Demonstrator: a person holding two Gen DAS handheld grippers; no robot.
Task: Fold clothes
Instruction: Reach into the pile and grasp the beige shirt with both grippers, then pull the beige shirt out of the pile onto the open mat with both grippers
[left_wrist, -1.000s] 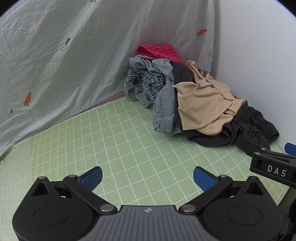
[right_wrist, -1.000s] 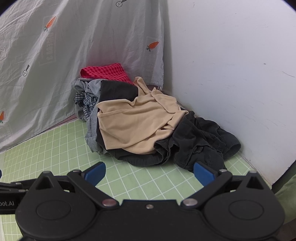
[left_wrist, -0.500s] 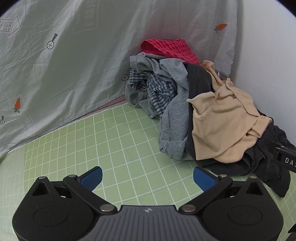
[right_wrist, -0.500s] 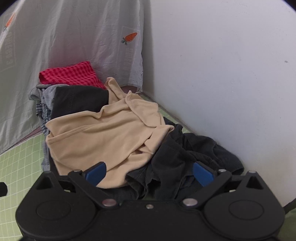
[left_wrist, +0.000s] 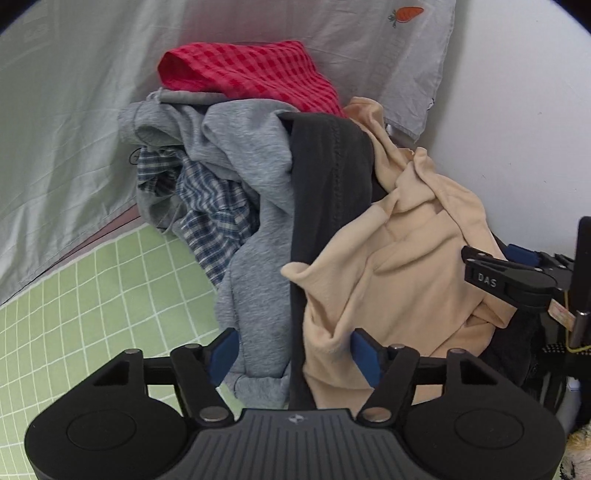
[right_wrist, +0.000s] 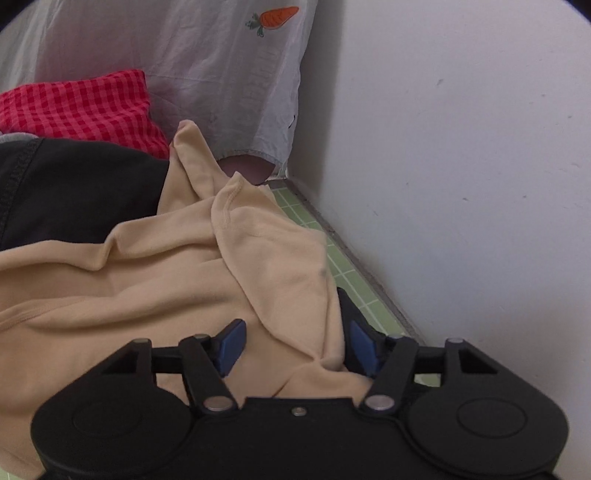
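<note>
Clothes pile sits in the corner of the green grid mat (left_wrist: 92, 291), against the grey carrot-print sheet (left_wrist: 74, 129) and the white wall (right_wrist: 461, 147).

Left wrist view: left gripper (left_wrist: 293, 352) low centre, blue pads either side of the pile's near edge. Jaws are closing. Between them: the lower end of the grey sweatshirt (left_wrist: 255, 229), a strip of black garment (left_wrist: 328, 173), and the left hem of the beige top (left_wrist: 399, 266). Left pad (left_wrist: 223, 354) is against the grey fabric, right pad (left_wrist: 365, 356) against the beige hem, but cloth isn't visibly pinched yet; gap still wide, so not clamped.

Pile layout, same view: red checked cloth (left_wrist: 251, 74) on top at upper centre, grey sweatshirt below it, blue plaid shirt (left_wrist: 210, 210) at centre left, the black garment runs down the middle, beige top spreads to the right over dark clothing.

Right gripper shows at right edge of that view (left_wrist: 517, 280), on the beige top's right side.

Right wrist view: right gripper (right_wrist: 293, 349) low centre, jaws closing, a raised fold of the beige top (right_wrist: 184, 288) between the pads. Right pad (right_wrist: 360, 349) touches the fold; left pad (right_wrist: 231, 345) sits just off the fabric ridge. Not squeezed tight yet. Black garment (right_wrist: 74, 192) and red checked cloth (right_wrist: 74, 107) at upper left, green mat strip (right_wrist: 351, 273) along the wall to the right.
</note>
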